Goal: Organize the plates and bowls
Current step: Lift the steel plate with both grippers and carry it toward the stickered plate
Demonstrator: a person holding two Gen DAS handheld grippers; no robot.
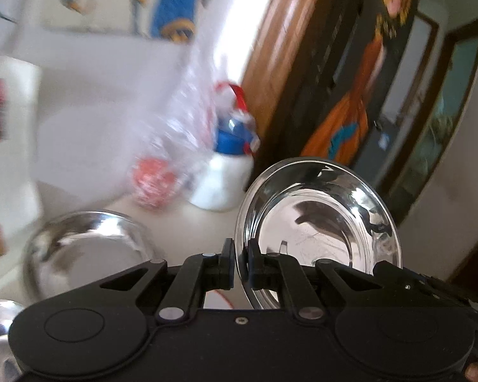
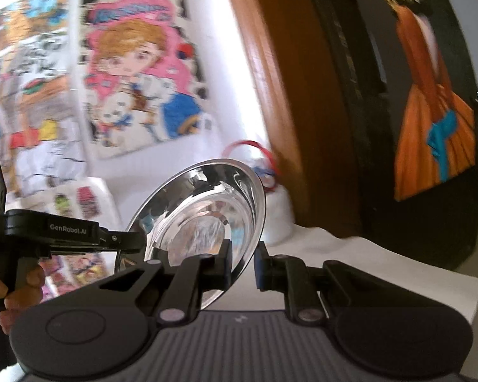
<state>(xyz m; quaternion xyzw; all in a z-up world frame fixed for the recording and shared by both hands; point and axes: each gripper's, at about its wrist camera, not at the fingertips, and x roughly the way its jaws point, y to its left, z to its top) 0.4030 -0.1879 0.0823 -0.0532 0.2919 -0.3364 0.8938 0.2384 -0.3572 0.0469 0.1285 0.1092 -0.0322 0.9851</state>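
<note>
Shiny silver plate (image 1: 318, 222), black fingers (image 1: 228, 264)

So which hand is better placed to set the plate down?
Left. The left gripper is shut on the rim of the plate. The right gripper only straddles the rim, jaws open with a gap showing.

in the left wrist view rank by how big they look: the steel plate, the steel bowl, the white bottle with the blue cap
1. steel plate, though it's nearest the camera
2. steel bowl, close behind and blurred, so unsure
3. white bottle, farthest back
</note>
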